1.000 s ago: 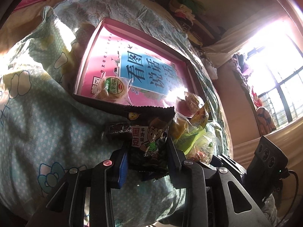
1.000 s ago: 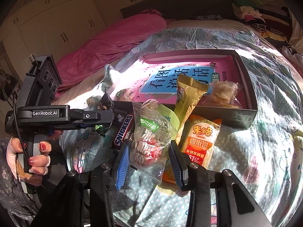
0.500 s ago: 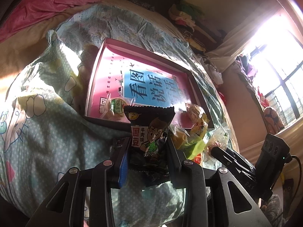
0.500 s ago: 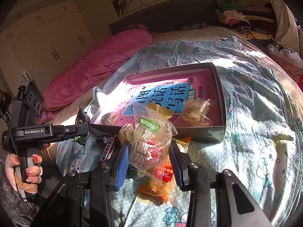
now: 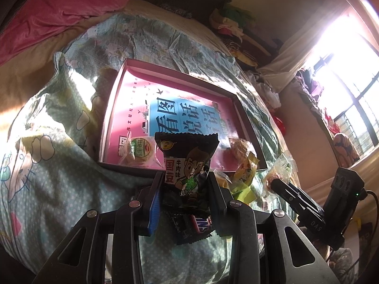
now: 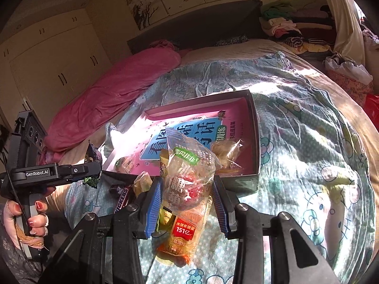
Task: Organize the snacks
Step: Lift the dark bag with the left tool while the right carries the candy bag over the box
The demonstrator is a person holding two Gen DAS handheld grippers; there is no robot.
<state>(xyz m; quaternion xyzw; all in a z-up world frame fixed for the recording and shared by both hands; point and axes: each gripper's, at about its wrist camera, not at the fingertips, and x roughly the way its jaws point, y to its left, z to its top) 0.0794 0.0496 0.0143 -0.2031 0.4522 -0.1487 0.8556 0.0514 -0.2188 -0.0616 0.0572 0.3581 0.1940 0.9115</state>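
1. My left gripper is clenched on a black snack packet. The packet stands upright between the pads, its long axis running up and away from me.
2. My right gripper is clenched on a clear candy bag, also upright.
3. The pink box lies on the bedspread straight ahead of and below both packets. Its near wall sits just beyond my left fingertips, so the left hand is the nearer to it.
4. Already in the box: a round cake at the near left corner and a wrapped pastry at the near right.
5. A chocolate bar and a rice cracker pack remain on the bedspread, outside the box.
6. Against a second ago, both packets ride higher and the box appears smaller and further below; both grips are unchanged.
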